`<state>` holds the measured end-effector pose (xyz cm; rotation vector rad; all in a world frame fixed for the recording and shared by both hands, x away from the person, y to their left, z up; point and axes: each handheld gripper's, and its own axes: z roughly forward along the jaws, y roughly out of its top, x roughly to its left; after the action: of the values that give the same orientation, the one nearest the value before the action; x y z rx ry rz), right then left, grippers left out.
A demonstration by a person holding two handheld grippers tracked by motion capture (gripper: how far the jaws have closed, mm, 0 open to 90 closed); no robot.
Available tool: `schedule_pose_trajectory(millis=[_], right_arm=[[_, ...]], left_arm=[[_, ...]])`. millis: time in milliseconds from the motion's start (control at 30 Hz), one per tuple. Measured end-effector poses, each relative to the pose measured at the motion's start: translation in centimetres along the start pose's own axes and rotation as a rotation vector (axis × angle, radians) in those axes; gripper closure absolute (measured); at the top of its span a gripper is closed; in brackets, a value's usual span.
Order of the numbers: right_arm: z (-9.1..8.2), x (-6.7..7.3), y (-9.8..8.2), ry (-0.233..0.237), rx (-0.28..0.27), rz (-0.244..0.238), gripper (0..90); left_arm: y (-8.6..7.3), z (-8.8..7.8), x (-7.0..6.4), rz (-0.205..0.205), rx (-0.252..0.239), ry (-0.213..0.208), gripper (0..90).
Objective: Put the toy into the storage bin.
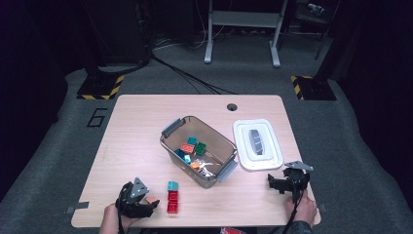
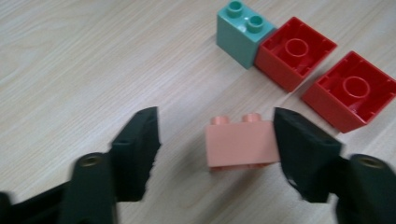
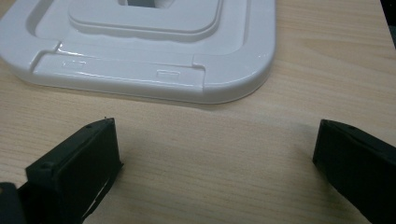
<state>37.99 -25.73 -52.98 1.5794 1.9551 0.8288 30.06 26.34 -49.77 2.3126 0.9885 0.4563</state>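
We read a black "6" (image 1: 98,117) on the floor mat left of the table (image 1: 141,126); the blocks carry no writing we can make out. Our left gripper (image 2: 215,140) is wide open, the pink block (image 2: 240,146) touching one jaw. Our right gripper (image 3: 212,154) gapes empty before the white lid (image 3: 154,74), cut off above. The contents of the clear bin (image 1: 198,150) blur together.
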Motion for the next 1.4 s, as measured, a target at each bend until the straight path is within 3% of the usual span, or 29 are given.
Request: schedule_pose_trajectory(millis=[100,267,633,1100,1400], right_arm=[[0.0,0.0,0.0,0.0,0.0,0.0,0.0],[0.0,0.0,0.0,0.0,0.0,0.0,0.0],[0.0,0.0,0.0,0.0,0.0,0.0,0.0],[0.0,0.0,0.0,0.0,0.0,0.0,0.0],[0.0,0.0,0.0,0.0,0.0,0.0,0.0]], left_arm=[[0.0,0.1,-0.3,0.015,0.001,0.007,45.6],[-0.1,0.2,0.0,0.008,-0.008,0.003,56.6],[0.6,0.2,1.7,-0.035,-0.044,-0.011,58.3],[4.1,-0.5,4.2,-0.069,-0.102,-0.015,58.5],[6.6,-1.5,5.4,-0.068,-0.128,-0.015,58.5]])
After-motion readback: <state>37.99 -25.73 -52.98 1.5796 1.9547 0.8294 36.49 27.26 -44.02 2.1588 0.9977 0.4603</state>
